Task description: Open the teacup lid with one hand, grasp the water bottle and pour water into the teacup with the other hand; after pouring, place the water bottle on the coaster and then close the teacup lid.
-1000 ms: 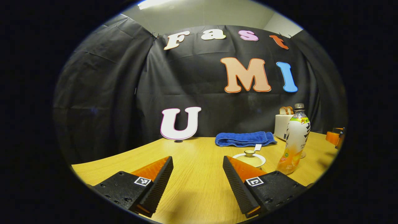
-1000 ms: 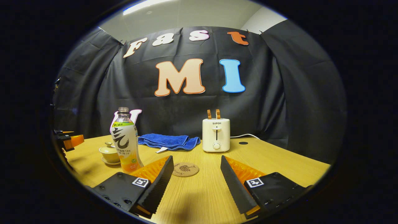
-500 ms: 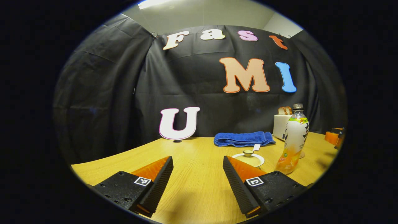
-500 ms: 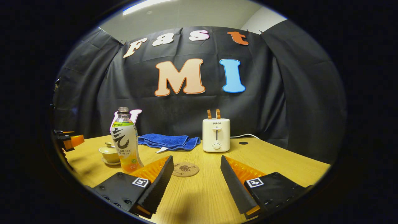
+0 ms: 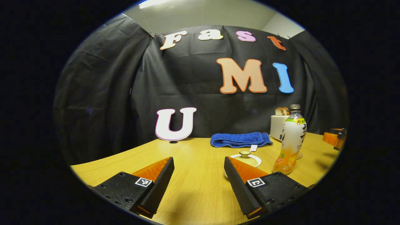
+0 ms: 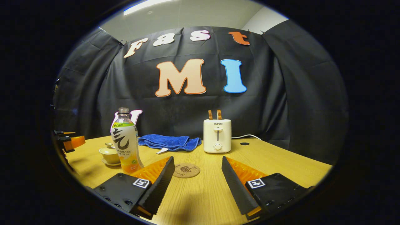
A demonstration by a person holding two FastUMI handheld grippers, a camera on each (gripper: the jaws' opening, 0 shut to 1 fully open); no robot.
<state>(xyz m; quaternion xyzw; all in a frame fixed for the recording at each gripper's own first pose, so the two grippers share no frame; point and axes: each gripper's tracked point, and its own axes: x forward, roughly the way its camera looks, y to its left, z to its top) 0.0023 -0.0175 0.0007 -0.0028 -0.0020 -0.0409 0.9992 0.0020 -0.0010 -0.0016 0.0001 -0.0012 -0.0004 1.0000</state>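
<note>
Left gripper view: the left gripper [image 5: 199, 179], jaws spread and empty, sits low over the table [image 5: 193, 156], aimed left of the lidded teacup [image 5: 244, 159]. The right gripper [image 6: 197, 179], likewise spread, faces the coaster [image 6: 186, 170], water bottle [image 6: 125, 145] standing left, ready for grasping.

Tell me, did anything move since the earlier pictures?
The left gripper swung a little: in its view the teacup, bottle and towel slid slightly left. Nothing was grabbed or let go. Both grippers stayed open, the right gripper barely moved, the lid is on the teacup, and the coaster is bare.
</note>
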